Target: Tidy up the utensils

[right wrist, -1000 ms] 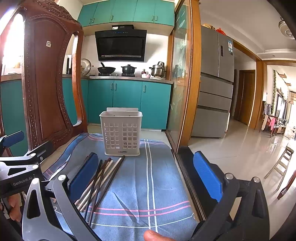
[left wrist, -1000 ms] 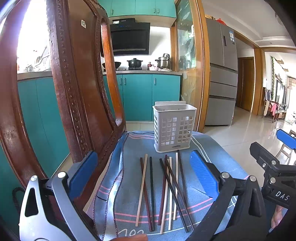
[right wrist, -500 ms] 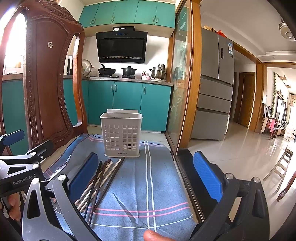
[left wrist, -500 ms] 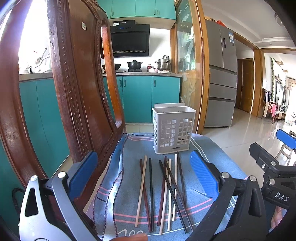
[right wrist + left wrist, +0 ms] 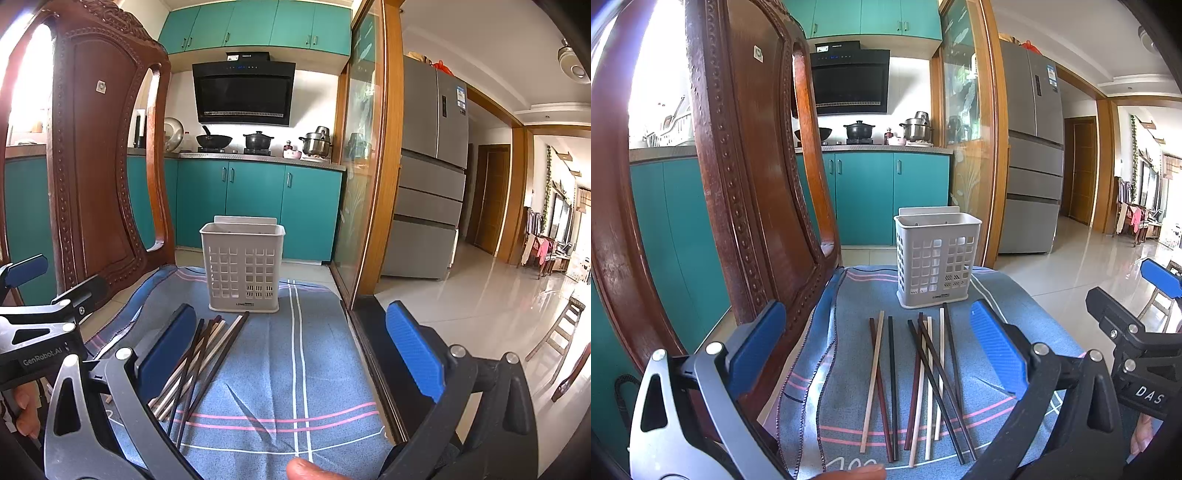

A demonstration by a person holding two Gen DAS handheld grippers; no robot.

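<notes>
Several chopsticks [image 5: 916, 384] lie loose on blue cloth [image 5: 295, 369], just before white slotted holder [image 5: 937, 260] | left gripper [image 5: 879, 354] jaws spread wide above them, grasping nothing | right gripper [image 5: 295, 354] likewise released, chopsticks beside its left finger | wooden chair back [image 5: 746, 184] at left

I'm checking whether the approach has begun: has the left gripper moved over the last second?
Yes, slightly. In the left wrist view the white holder and chopsticks slid down-left against the left gripper, suggesting a slight upward tilt.
</notes>
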